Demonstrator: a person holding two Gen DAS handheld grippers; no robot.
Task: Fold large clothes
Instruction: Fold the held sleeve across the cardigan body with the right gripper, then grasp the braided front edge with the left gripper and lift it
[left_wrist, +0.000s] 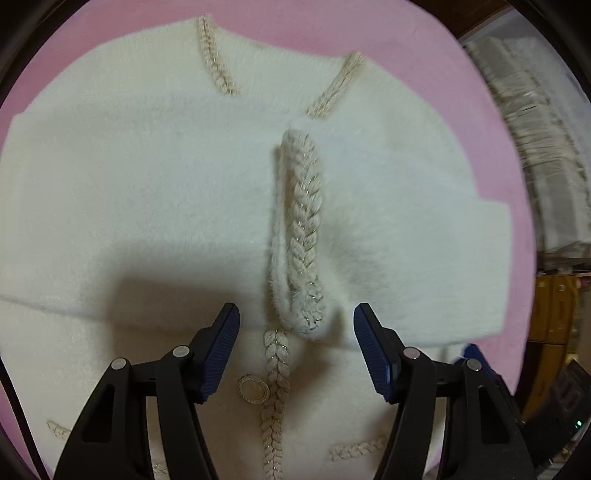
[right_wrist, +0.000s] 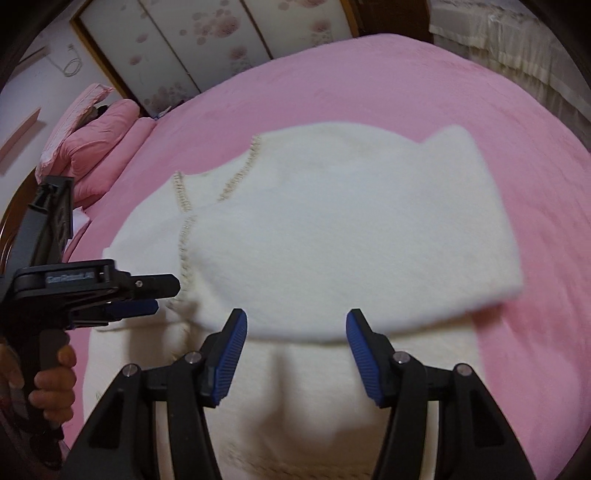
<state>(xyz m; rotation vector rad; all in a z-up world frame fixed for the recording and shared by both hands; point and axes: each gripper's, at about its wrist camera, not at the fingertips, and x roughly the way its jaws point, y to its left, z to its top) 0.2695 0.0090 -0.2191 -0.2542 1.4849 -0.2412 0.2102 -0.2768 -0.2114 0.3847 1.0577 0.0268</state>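
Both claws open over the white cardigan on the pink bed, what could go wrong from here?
1. A braided trim edge stands curled up on the white cardigan; pressing the next fold over it may trap a ridge.
2. The left claw and right claw are both open, so nothing pins the folded layers; they may slide on the pink bedspread.
3. The round button lies near the left claw and could snag.
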